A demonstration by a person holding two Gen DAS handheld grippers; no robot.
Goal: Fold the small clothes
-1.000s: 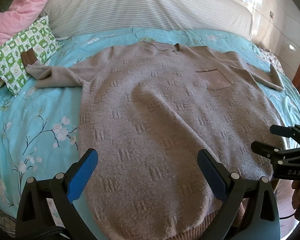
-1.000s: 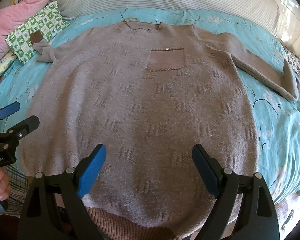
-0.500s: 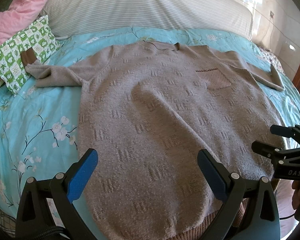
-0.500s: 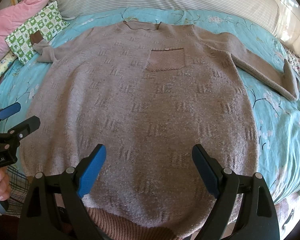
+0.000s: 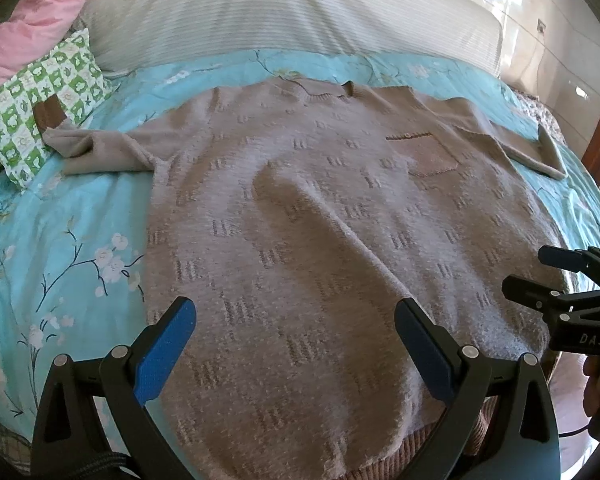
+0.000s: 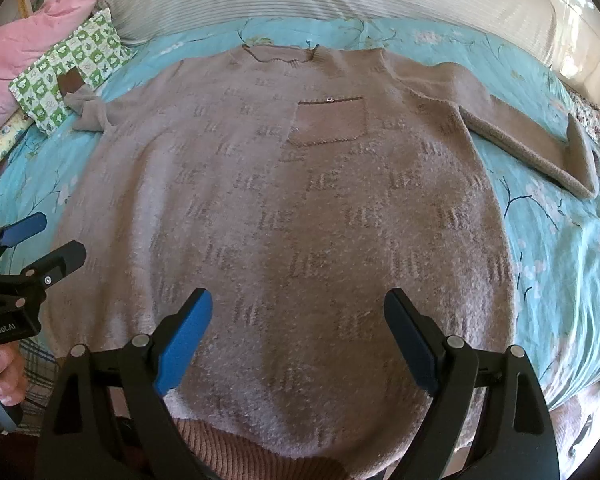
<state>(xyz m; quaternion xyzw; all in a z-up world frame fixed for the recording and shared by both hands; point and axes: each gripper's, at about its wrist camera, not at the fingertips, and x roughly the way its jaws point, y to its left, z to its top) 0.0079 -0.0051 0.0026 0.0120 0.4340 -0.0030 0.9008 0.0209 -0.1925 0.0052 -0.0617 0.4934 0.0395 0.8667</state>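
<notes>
A beige knitted sweater (image 5: 320, 240) lies spread face up on a turquoise floral bed sheet (image 5: 60, 248), collar far, ribbed hem near me; it also fills the right wrist view (image 6: 300, 220). Its chest pocket (image 6: 328, 120) faces up. Both sleeves stretch out sideways; the left cuff (image 5: 50, 114) rests on a green pillow. My left gripper (image 5: 296, 344) is open and empty above the hem's left part. My right gripper (image 6: 298, 336) is open and empty above the hem's right part. Each gripper shows at the edge of the other's view.
A green-and-white patterned pillow (image 5: 32, 100) and a pink quilt (image 5: 32, 28) lie at the far left. A striped cover (image 5: 280, 8) runs across the head of the bed. A tiled wall (image 5: 560, 40) and wooden frame stand at the right.
</notes>
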